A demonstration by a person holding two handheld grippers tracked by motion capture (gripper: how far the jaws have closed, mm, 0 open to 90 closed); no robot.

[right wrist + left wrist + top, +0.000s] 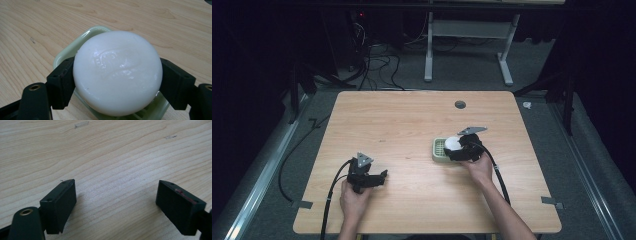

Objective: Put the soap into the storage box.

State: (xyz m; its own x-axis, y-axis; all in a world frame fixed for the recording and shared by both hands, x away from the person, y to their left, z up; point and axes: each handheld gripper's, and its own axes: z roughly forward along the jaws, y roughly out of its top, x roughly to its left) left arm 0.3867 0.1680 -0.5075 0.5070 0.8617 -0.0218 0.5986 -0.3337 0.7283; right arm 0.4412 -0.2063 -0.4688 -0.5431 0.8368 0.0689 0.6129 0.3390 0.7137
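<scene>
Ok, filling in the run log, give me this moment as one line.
left gripper: open, nothing held | right gripper: shut on white soap bar | soap over green soap dish | table: wood

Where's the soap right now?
The white soap sits between the right gripper jaws, over the green dish on the table's right half.

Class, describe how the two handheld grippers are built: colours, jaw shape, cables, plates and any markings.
Both the left gripper and the right gripper are black, each topped by a grey three-cornered plate and trailing a black cable. The jaws are blocky black wedges with small screw holes; brass-ringed holes sit in the arms behind them. One left jaw has a reddish smear along its top edge. The person's forearms are bare, with no sleeves.
</scene>
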